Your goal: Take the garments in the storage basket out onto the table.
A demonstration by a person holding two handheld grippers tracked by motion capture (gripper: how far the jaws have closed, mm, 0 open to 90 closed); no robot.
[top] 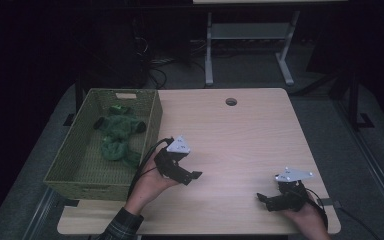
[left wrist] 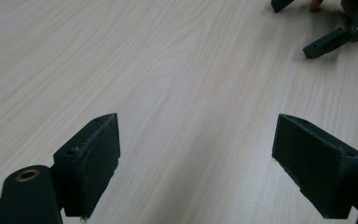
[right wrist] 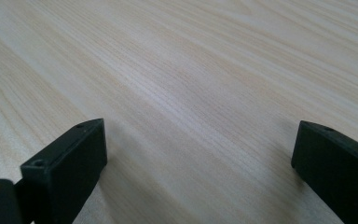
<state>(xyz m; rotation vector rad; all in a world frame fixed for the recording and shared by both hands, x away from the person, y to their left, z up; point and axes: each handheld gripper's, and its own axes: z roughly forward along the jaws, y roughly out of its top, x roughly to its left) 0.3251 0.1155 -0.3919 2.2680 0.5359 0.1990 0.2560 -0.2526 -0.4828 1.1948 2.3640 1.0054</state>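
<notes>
Near the table's front edge, the right gripper [top: 269,201] rests low with its jaws spread wide and holding nothing; the left gripper [top: 190,176], nearer the table's left side, is equally wide and empty. The green plush toy [top: 116,135] lies inside the green woven basket [top: 70,186] at the table's left edge; a reach for it could snag the basket wall and drag it off. The pale wood-grain table [top: 240,135] is otherwise bare, with a cable hole [top: 231,102] near its far edge. Beyond lie dim floor and a grey desk frame [top: 250,35].

A plush toy [top: 116,136] lies in the basket [top: 75,172] at the table's [top: 240,140] left.
</notes>
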